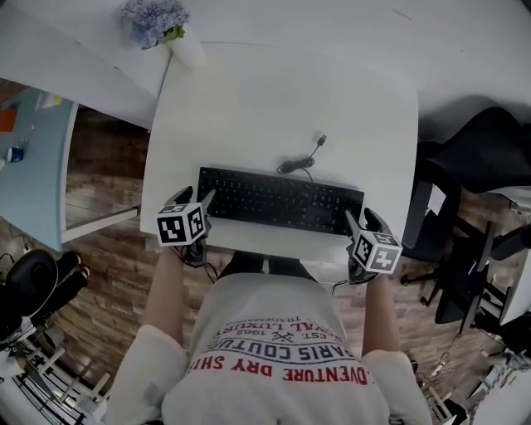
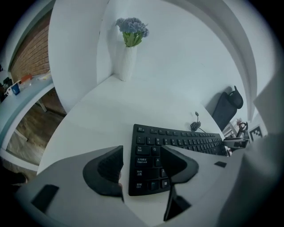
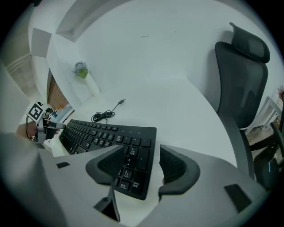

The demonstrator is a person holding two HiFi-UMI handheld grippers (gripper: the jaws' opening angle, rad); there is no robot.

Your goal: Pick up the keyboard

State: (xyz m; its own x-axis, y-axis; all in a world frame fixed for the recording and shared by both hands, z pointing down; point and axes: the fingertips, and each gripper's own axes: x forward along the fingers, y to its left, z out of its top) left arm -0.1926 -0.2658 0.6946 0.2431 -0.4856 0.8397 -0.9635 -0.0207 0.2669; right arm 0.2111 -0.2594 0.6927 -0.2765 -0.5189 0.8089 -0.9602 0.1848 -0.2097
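Note:
A black keyboard point(image 1: 280, 201) lies flat near the front edge of the white table point(image 1: 274, 100), its cable point(image 1: 297, 163) coiled behind it. My left gripper point(image 1: 196, 200) is at the keyboard's left end and stands open. In the left gripper view the left gripper point(image 2: 142, 155) straddles that end of the keyboard point(image 2: 182, 139), one finger outside the edge, the other over the keys. My right gripper point(image 1: 362, 221) is open at the right end. In the right gripper view the right gripper point(image 3: 142, 151) has the keyboard point(image 3: 102, 133) corner between its fingers, pads apart from it.
A white vase with blue flowers point(image 1: 154, 20) stands at the table's far left corner. A black office chair point(image 1: 481, 149) is to the right of the table. A pale blue side table point(image 1: 33, 166) stands at the left over wooden floor. The person's torso is against the front edge.

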